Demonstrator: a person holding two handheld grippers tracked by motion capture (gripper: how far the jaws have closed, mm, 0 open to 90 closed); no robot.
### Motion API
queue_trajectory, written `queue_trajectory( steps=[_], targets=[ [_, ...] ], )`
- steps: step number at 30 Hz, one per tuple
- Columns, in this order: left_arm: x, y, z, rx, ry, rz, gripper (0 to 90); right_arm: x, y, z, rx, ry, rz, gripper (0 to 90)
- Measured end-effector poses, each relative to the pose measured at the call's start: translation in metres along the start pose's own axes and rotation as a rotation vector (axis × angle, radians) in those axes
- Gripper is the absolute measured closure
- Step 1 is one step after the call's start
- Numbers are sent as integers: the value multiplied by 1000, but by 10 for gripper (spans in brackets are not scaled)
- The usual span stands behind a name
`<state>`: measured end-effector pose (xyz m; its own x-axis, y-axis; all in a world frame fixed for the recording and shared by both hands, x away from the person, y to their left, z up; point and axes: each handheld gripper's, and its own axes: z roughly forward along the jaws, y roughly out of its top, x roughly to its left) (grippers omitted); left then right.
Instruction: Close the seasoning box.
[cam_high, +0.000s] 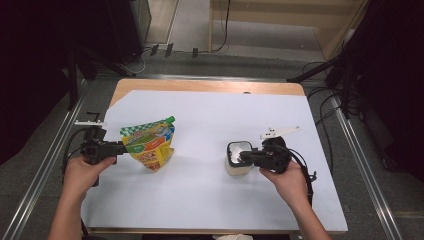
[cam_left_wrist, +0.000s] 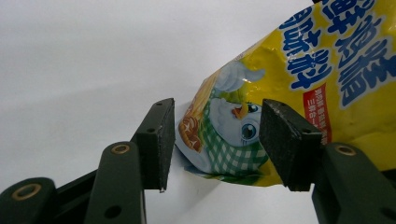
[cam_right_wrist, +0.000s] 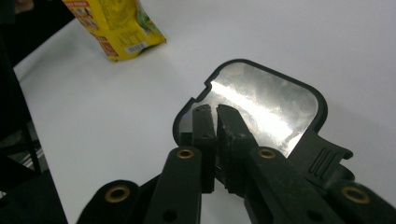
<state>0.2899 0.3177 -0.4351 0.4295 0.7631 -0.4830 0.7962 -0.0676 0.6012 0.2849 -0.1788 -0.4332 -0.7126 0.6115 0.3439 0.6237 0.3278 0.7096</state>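
Tabletop (cam_high: 210, 200): wooden board overlaid with a white sheet, wood strip bare along the far edge. Metal rails flank both sides; grey floor with loose cables beyond, dark equipment left and right, pale wood panelling at the far end.

Yellow pouch (cam_high: 148, 144): stands left of centre, green checked top, printed cartoon figure. Left gripper (cam_high: 118, 148): jaws part-open astride the pouch's corner, one pad at its edge; firm pinch cannot be confirmed.

White container (cam_high: 238, 159): right of centre, well apart from the pouch, black-rimmed foil lid (cam_right_wrist: 266, 105) on top. Right gripper (cam_high: 245, 156): jaws nearly closed, narrow gap between tips, at the lid's near rim.
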Motion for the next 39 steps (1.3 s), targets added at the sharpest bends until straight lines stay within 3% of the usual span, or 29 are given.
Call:
queue_trajectory(
  steps=[6, 12, 24, 39],
  targets=[
    [0, 0, 0, -1, 13, -3, 466, -5, -1, -11, -46, -17, -29, 698],
    [0, 0, 1, -1, 15, -2, 465, -17, 1, -24, -96, -56, -18, 562],
    [1, -4, -1, 2, 22, 3, 463, -37, -5, -33, -129, -145, -10, 500],
    [0, -2, 3, 5, 29, 17, 457, -62, -21, -44, -164, -185, 37, 411]
  ],
)
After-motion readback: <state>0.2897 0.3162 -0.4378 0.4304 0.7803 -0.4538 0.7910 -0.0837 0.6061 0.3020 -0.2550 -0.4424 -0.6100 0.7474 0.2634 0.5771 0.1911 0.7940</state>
